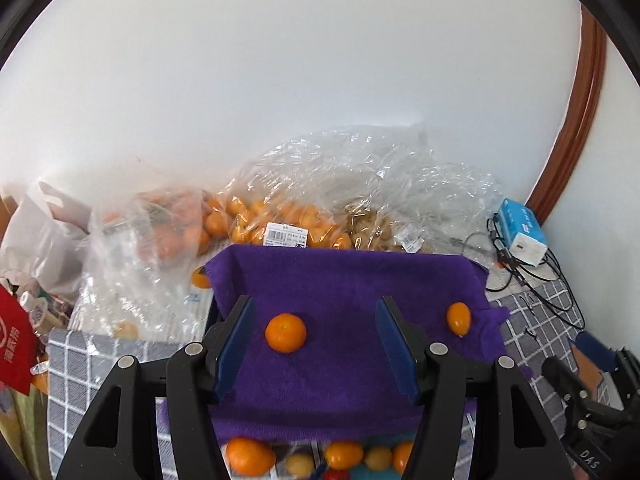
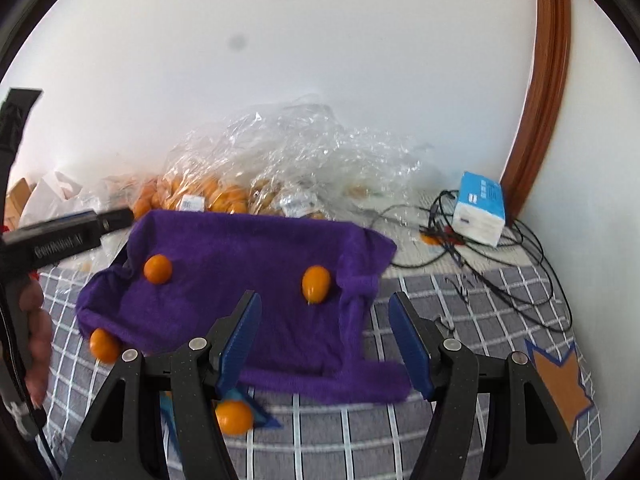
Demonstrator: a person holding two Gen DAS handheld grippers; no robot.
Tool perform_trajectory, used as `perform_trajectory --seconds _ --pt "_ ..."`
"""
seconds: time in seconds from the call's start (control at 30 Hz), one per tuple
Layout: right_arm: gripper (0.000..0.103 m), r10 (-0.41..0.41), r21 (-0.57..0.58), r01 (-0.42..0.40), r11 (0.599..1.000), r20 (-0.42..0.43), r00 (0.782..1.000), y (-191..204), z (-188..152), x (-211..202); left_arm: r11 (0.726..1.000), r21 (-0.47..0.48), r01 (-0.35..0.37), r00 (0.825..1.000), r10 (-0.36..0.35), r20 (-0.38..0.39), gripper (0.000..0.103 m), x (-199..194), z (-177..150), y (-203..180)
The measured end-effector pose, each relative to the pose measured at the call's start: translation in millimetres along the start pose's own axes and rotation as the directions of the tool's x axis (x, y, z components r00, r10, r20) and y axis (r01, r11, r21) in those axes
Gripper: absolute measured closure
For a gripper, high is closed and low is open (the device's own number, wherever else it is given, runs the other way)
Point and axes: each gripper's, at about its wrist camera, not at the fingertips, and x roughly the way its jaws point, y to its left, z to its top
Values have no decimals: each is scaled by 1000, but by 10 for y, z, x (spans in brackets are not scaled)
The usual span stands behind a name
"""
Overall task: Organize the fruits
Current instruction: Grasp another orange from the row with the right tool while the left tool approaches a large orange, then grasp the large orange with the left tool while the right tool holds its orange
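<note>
We judge the task to be at an early stage. Two fruits lie on the purple towel (image 1: 352,320) — a round mandarin (image 1: 285,332) at centre frame in the left wrist view, and an oval kumquat (image 1: 458,318) near the towel's right edge. The left gripper (image 1: 316,344) has its fingers spread wide and holds nothing; the mandarin sits between them but farther out, untouched. The right gripper (image 2: 326,340) is likewise spread and empty, over the towel's lower right portion in its own view. Still to be sorted, as far as we can tell: loose fruits (image 1: 344,456) along the bottom of the left wrist view, further ones beside the towel on the checked cloth (image 2: 480,300), and the bulk in the clear plastic bags (image 1: 280,208) at centre frame against the wall. We cannot tell which container is the intended destination.
</note>
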Motion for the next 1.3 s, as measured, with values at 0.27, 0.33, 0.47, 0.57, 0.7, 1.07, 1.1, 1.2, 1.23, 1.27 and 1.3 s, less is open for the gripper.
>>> perform_trajectory --seconds 0.27,0.33,0.47,0.57,0.7,1.07,1.1,1.2,1.23,1.27,1.3 --pt "38 62 11 -61 998 -33 998 5 -392 -82 1000 -10 -28 999 28 35 43 -373 -453 215" --pt "42 60 9 -60 998 -28 998 33 -501 -65 999 -32 -18 1000 18 12 43 -356 -643 323" --pt "50 99 -9 -99 995 -36 994 133 -688 8 998 -46 -37 999 36 -4 43 -343 -973 473" --pt "52 156 -36 -158 987 -51 986 253 -804 79 998 -55 -35 999 35 12 43 -352 -1155 557" --pt "52 168 -95 -178 979 -100 981 457 -932 262 996 -80 -46 999 46 0 43 -333 -1347 652" --pt "68 196 -163 -222 961 -165 967 571 -950 561 997 -78 -21 998 17 -53 43 -70 -1240 622" --pt "68 191 -155 -214 964 -155 969 520 -938 531 997 -80 -13 998 8 -64 43 -16 -1239 604" --pt "68 195 -125 -209 970 -117 974 356 -904 459 996 -89 -3 997 -4 -77 43 95 -1260 579" --pt "68 186 -121 -199 973 -107 977 302 -903 449 996 -88 -5 997 -2 -80 43 127 -1276 577" --pt "68 175 -122 -187 975 -100 979 268 -913 452 996 -87 -8 997 1 -81 43 155 -1295 578" --pt "68 170 -117 -181 976 -95 981 226 -938 467 995 -95 -12 997 4 -83 43 187 -1318 591"
